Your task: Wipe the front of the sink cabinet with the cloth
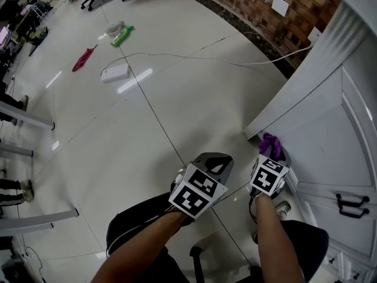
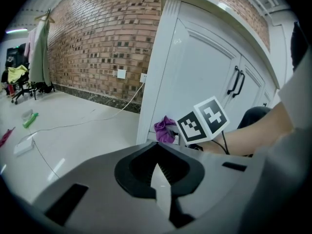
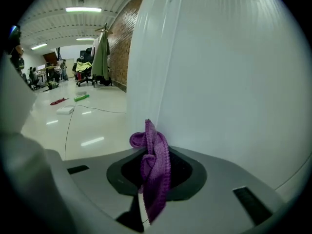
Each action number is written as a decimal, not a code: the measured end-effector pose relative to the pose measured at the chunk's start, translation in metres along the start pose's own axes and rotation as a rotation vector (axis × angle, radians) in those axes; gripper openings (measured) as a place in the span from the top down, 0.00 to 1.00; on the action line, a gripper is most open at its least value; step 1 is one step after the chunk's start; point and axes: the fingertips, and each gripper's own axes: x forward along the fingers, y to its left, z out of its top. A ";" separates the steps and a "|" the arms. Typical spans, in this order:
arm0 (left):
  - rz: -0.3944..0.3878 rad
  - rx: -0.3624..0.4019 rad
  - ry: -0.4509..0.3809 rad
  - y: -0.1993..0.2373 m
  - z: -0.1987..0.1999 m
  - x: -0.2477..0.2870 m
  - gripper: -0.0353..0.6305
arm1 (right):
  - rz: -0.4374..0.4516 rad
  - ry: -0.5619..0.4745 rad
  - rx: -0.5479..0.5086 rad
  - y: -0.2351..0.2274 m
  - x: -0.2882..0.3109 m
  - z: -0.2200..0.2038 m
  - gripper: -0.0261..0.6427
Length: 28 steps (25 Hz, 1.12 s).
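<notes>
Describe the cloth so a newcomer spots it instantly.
Find the white cabinet on the right and follow its corner down to the base. There the right tool pinches the cloth: purple, knitted and bunched, unlike the red rag lying far off.

The cloth (image 3: 155,167) was a purple knit, ribbed, soft and matt. The cabinet (image 1: 330,117) front was smooth white paint with a slight sheen, and its handles (image 1: 351,207) looked like dull black metal. The floor (image 1: 147,99) was pale polished tile, glossy with lamp reflections. The wall (image 2: 97,43) was rough, matt brick. The left gripper (image 2: 157,172) and right gripper (image 3: 147,179) had matt grey plastic shells.
</notes>
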 end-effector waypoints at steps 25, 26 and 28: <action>0.000 0.001 0.063 0.014 -0.008 0.019 0.94 | 0.188 0.128 0.548 0.029 0.045 -0.031 0.84; 0.001 0.003 0.061 0.015 -0.005 0.018 0.94 | 0.193 0.118 0.563 0.030 0.043 -0.026 0.84; 0.004 0.008 0.056 0.016 0.001 0.016 0.94 | 0.199 0.099 0.595 0.030 0.039 -0.017 0.84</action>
